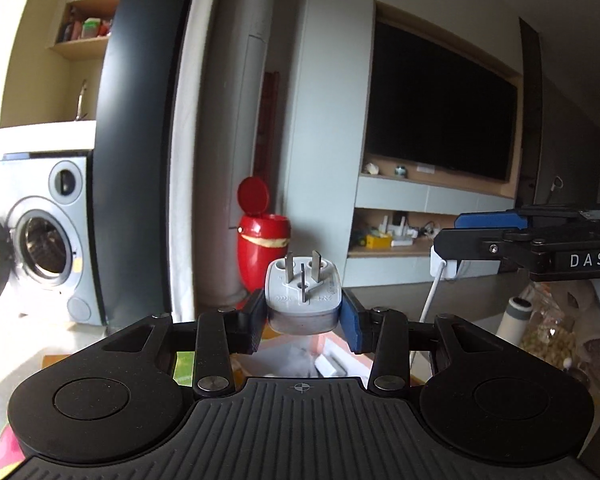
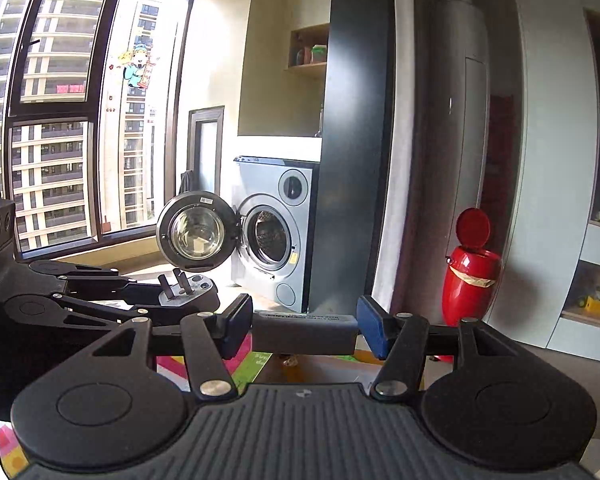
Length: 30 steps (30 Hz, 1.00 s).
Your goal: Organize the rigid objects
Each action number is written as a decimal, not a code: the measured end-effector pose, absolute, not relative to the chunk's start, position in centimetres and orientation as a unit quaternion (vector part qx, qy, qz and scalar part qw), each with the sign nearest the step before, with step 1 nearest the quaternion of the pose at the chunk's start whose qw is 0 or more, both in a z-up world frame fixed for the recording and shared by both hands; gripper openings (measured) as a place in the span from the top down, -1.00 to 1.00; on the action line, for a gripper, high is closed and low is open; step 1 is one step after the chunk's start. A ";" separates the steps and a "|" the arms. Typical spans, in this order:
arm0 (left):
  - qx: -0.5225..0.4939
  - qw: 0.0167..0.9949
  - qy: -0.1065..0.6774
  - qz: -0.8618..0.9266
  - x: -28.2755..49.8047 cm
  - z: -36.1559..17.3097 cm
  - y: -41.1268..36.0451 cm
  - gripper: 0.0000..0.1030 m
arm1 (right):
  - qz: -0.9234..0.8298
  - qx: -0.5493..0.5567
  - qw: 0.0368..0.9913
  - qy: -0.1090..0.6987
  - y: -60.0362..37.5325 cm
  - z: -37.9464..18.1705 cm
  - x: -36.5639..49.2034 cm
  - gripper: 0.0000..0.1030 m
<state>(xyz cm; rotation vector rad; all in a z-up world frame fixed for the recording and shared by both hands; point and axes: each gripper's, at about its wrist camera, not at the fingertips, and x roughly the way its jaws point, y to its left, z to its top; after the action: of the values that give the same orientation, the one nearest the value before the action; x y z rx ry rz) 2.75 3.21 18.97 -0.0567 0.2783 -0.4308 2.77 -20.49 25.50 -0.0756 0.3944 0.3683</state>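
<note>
The white plug is held in the left claw, prongs up, high in the air; a grey block is squeezed in the right claw; both seem lifted for sorting.

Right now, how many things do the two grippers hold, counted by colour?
White: 1, the plug adapter, in the left gripper.
Grey: 1, the flat grey block, in the right gripper.
Total: 2
</note>
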 end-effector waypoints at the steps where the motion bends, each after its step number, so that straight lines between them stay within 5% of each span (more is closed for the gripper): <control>1: -0.039 0.967 0.140 -0.211 4.2 19.2 3.2 0.16 | 0.169 -0.035 0.966 0.193 -20.5 25.8 4.1 -0.12; 13: -0.080 0.940 0.265 -0.199 14.2 10.2 1.8 0.15 | 0.111 0.040 0.941 0.318 -22.6 16.0 14.2 -0.19; 25: 0.006 0.946 0.308 -0.102 2.3 6.2 4.0 0.15 | 0.090 -0.021 0.926 0.367 -23.0 10.1 2.7 -0.65; 30: -0.041 0.929 0.359 -0.079 -0.1 2.9 4.2 0.15 | 0.100 0.018 0.903 0.418 -21.1 6.2 1.1 -0.66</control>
<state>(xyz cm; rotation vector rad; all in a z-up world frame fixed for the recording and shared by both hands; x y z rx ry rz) -0.06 4.17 2.86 -0.0846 0.7349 -0.1628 1.08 -21.07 6.22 0.0377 0.8641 0.2067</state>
